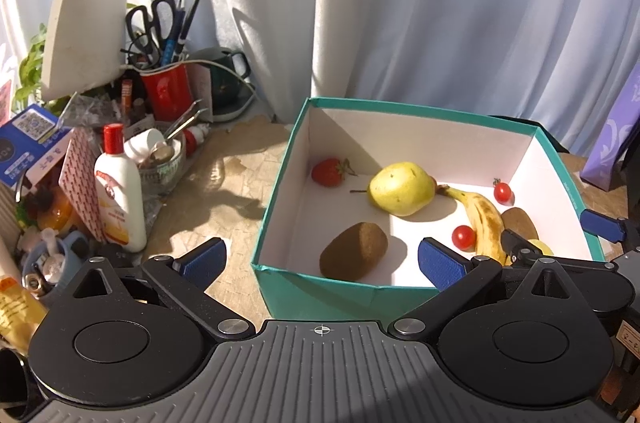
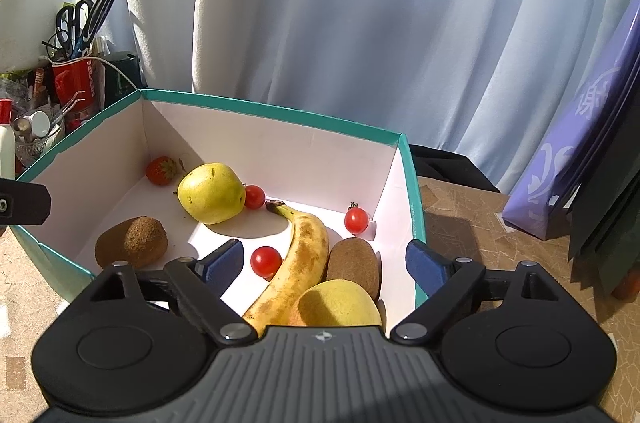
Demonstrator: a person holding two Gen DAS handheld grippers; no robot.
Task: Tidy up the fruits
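Hovering empty with fingers spread, both hand-held grippers [image 1: 322, 259] [image 2: 324, 263] overlook the boxed banana [image 2: 296, 259].

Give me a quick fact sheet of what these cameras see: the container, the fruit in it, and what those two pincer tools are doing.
container: teal box, open top, white inside
fruit in box: banana, strawberry, two pears, two kiwis, three cherry tomatoes
banana contact: lies against the near kiwi and near pear
left gripper: open, empty, over the box's near left corner
right gripper: open, empty, above the banana
beside box: cluttered table, red cup with scissors, white bottle
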